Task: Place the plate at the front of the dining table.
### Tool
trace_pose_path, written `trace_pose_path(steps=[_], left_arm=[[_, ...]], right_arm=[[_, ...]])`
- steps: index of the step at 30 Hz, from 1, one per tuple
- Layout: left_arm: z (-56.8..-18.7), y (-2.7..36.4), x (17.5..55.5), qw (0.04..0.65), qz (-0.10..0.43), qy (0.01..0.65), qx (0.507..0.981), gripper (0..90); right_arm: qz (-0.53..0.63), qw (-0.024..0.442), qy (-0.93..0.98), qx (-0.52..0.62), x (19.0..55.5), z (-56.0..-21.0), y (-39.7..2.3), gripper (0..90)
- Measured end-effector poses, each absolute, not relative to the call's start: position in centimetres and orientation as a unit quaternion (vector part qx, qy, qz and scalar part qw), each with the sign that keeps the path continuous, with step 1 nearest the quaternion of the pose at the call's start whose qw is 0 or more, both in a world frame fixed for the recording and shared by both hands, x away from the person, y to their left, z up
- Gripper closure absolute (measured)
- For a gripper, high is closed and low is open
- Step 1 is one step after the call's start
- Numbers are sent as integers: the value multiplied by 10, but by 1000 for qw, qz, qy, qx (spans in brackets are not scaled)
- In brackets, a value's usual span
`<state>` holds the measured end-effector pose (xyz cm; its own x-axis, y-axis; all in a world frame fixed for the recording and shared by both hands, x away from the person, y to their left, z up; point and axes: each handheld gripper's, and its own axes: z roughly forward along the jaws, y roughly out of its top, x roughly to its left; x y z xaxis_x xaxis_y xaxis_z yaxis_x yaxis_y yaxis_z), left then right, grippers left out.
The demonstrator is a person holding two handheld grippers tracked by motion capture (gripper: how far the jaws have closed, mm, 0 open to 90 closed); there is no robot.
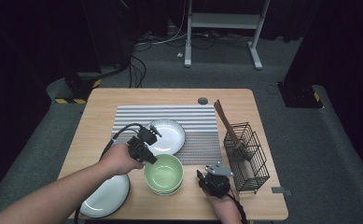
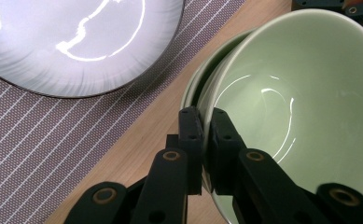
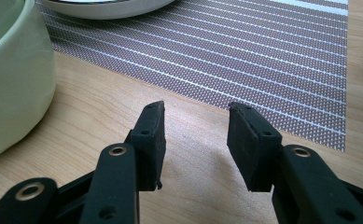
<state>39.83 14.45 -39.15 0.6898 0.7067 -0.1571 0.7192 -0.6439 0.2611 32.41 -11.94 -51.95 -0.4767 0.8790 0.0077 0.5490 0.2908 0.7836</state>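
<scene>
High view: a wooden table point(image 1: 100, 100) carries a striped placemat point(image 1: 202, 116) with a white plate point(image 1: 170, 133) on it. The green bowl point(image 1: 163, 170) tops a small stack of green bowls just off the mat's near edge, between the two hands. The left gripper point(image 1: 147, 156) reaches to the bowl's left rim; left gripper view shows its jaws pinching that rim point(image 2: 207, 116), one pad outside the wall and one inside, pressed together on it. The right gripper point(image 1: 202, 179) sits just right of the stack, near a black wire rack point(image 1: 254, 163) holding brown chopsticks point(image 1: 226, 122); right gripper view shows its jaws spread over bare wood, gripping nothing. A second white plate point(image 1: 107, 198) lies at the near left corner. No brand, label or writing can be read anywhere
</scene>
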Motion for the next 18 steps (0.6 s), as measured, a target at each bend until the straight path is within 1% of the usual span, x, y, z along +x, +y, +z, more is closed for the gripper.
trace_pose_path(steps=[18], left_arm=[[-382,154,400,181,-42,399,898,849]], right_arm=[[375,220,773,462,324,-520,-119,566]])
